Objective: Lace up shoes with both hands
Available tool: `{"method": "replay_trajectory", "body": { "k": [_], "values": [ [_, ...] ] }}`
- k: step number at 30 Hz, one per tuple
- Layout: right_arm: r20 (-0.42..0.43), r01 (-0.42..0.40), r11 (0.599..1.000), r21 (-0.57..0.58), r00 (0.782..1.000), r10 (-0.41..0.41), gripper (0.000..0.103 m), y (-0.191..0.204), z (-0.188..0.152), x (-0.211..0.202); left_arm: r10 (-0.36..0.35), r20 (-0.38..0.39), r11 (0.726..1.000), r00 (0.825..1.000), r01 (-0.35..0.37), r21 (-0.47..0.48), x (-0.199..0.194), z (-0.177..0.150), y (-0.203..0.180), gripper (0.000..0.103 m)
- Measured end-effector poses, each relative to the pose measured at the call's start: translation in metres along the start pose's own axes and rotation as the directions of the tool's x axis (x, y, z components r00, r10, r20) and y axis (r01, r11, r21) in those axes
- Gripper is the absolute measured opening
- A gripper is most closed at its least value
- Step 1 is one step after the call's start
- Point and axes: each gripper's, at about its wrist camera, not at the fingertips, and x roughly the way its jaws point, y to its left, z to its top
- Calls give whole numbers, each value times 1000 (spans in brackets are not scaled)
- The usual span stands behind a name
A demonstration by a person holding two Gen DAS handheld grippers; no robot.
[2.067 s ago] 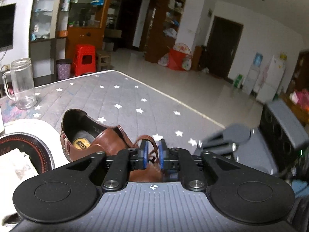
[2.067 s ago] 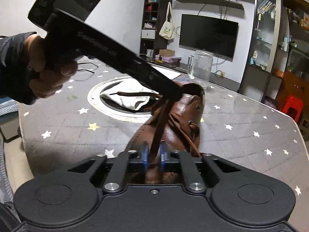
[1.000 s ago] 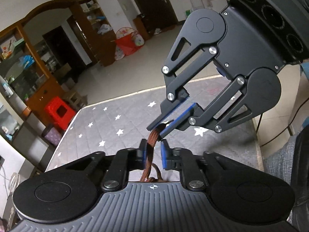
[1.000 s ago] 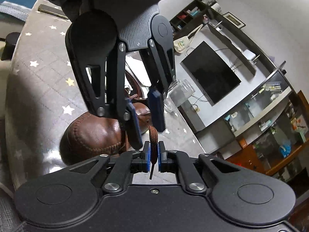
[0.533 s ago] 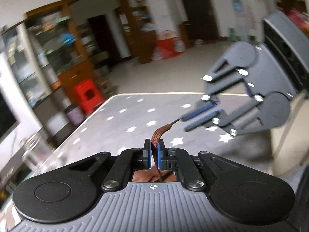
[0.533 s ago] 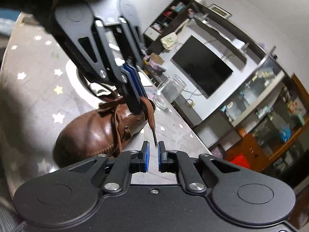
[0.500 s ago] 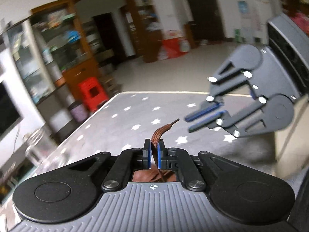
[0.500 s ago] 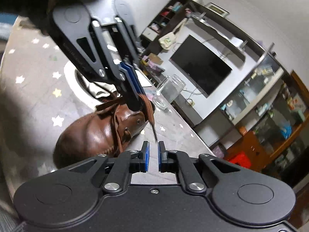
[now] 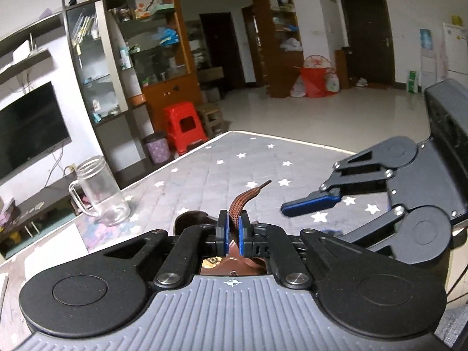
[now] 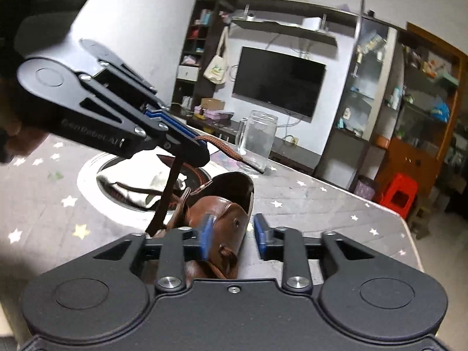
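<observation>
left gripper [image 9: 232, 231] fingers clamped on brown lace [image 9: 238, 201], tip pointing up and away toward far counter [image 9: 222, 169] edge. right gripper [image 10: 231, 235] opening, nothing pinched. shoe [image 10: 222, 204] mid-counter, long axis running away from right camera, open room beyond.

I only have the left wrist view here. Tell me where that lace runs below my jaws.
Observer: From the left gripper the brown shoelace runs taut, down to the front of the brown leather shoe.
Operator: Report the right gripper. I see just one blue finger.
Observer: The right gripper is opening, with nothing pinched; the shoe's eyelet flap shows in the gap between its pads.
Operator: Give me what sits behind the shoe.
Observer: A white-rimmed round inset in the table holds a crumpled pale cloth, right beside the shoe's heel opening.
</observation>
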Motion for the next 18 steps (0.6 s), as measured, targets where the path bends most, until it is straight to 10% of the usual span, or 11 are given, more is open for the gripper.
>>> {"method": "replay_trajectory", "body": {
  "k": [18],
  "values": [
    [-26,36,999,29,999,-35,41,-20,-6,-11,22,-79,988,997,-10,153,22,-21,-15,6]
  ]
}}
